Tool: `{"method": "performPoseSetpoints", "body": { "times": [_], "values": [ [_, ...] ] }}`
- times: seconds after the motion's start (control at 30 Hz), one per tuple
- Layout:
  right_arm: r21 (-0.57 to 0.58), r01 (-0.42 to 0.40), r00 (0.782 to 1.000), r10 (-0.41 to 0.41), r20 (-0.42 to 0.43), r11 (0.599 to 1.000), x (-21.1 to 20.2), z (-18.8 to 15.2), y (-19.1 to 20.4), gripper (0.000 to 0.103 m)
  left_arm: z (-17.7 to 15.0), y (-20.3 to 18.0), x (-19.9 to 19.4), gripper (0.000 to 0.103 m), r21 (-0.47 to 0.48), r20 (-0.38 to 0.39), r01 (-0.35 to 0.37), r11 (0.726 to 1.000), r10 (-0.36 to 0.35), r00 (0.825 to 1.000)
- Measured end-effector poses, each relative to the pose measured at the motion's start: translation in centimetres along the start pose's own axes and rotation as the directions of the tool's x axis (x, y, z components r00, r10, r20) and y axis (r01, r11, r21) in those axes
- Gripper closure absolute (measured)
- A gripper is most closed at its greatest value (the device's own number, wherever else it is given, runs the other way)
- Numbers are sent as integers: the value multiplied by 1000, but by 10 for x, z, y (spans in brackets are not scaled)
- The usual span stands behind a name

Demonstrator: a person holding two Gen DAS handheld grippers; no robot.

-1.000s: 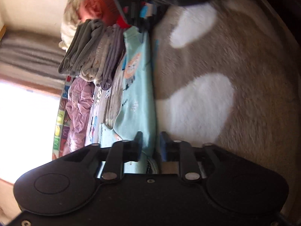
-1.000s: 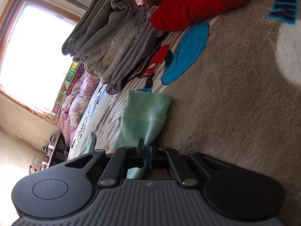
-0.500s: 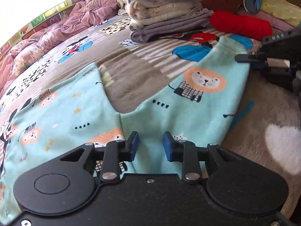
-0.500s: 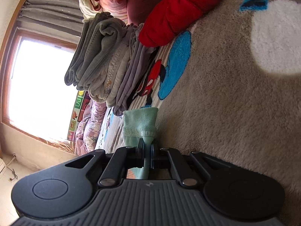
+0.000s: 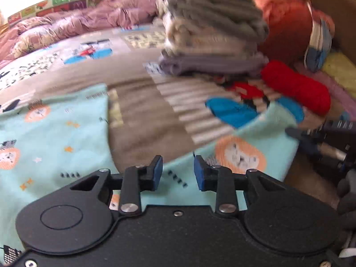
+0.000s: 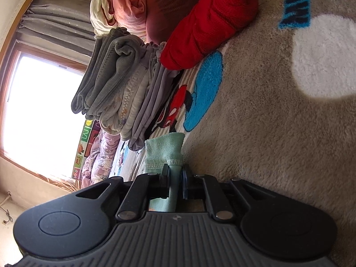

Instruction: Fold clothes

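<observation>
A pair of light teal children's pants with lion prints (image 5: 55, 138) lies spread on the patterned blanket, its legs apart. My left gripper (image 5: 178, 172) is open and empty, hovering over the crotch of the pants. My right gripper (image 6: 175, 178) is shut on the hem of one teal pant leg (image 6: 165, 153); it also shows at the right edge of the left wrist view (image 5: 296, 133), holding that leg's end.
A stack of folded grey and beige clothes (image 5: 211, 42) stands at the back of the bed, also in the right wrist view (image 6: 124, 98). A red knitted garment (image 5: 296, 86) lies beside it. A purple duvet (image 5: 73, 20) and a window (image 6: 37, 111) lie beyond.
My left gripper has swung from a sideways pose to level over the pants and moved forward slightly. My right gripper keeps its hold on the pant leg hem.
</observation>
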State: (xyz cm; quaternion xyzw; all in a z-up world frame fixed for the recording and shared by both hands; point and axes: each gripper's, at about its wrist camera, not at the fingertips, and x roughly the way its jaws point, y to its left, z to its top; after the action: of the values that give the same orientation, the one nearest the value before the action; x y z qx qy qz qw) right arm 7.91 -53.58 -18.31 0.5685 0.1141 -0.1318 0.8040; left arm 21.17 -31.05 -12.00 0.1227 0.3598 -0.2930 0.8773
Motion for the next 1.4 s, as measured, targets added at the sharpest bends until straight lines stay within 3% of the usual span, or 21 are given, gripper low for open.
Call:
{"method": "performPoseSetpoints", "body": {
  "times": [0.1,0.13,0.17,0.23,0.27,0.33,0.4,0.43,0.5,0.57,0.63,0.7,0.73,0.77,0.8,0.83,0.87,0.9,0.93,1.03,1.4],
  "values": [
    [-104,53,997,-47,62,993,-13,-3,12,72,-8,-7,-5,74,31,75,-35,999,32,997],
    [-156,69,994,-55,93,985,-18,-4,18,67,-11,-4,-16,74,4,121,-18,1000,18,993],
    [-221,65,992,-39,121,973,-23,-5,27,67,-14,-1,-27,74,-21,163,-2,1000,6,987],
    [-349,51,986,9,167,936,-30,-9,44,67,-34,6,-47,73,-31,168,-4,1000,9,986],
    [-398,30,987,36,156,917,-28,-11,51,67,-43,9,-57,73,-36,170,-5,999,11,985],
    [-437,-72,994,102,44,897,-11,-13,59,67,-63,16,-77,73,-45,174,-6,999,14,985],
    [-417,-136,990,111,-84,899,18,-14,63,63,-82,24,-97,73,-55,178,-8,998,17,984],
    [-424,-99,993,65,-94,900,30,-15,64,54,-92,27,-107,73,-60,180,-9,998,19,983],
    [-346,-6,997,-21,-72,938,49,-7,49,55,-108,37,-127,72,-63,177,-17,998,28,984],
    [-270,11,998,-28,-61,963,52,-1,39,93,-116,49,-144,72,-84,179,-23,996,38,983],
    [-226,-3,999,-9,-49,974,49,3,34,98,-121,62,-159,72,-117,194,-19,993,41,980],
    [-181,-17,999,10,-37,983,46,7,30,78,-124,73,-168,64,-161,214,-7,987,41,976],
    [-159,-24,999,19,-30,987,44,8,27,53,-125,78,-171,64,-184,223,-1,983,42,974],
    [-137,-31,999,28,-23,990,43,10,25,38,-126,83,-173,64,-205,230,5,979,43,972],
    [-114,-39,999,37,-16,993,41,12,23,37,-126,85,-172,64,-212,227,6,977,43,973],
    [-92,-47,999,46,-9,995,40,14,20,44,-127,86,-172,64,-219,225,7,976,43,973],
    [-70,-55,999,55,-2,996,38,16,18,61,-127,86,-174,64,-216,230,6,976,45,972],
    [-47,-63,998,63,6,997,37,17,16,64,-127,86,-176,64,-215,235,5,977,47,971],
    [-25,-71,997,71,14,997,35,19,13,61,-128,88,-178,64,-216,238,2,976,51,970],
    [-27,-155,988,155,18,988,33,22,19,25,-129,95,-184,64,-222,248,-6,975,62,967],
    [-33,-251,965,247,-85,967,47,16,31,28,-137,120,-181,64,-294,216,-32,955,99,971]
  ]
}}
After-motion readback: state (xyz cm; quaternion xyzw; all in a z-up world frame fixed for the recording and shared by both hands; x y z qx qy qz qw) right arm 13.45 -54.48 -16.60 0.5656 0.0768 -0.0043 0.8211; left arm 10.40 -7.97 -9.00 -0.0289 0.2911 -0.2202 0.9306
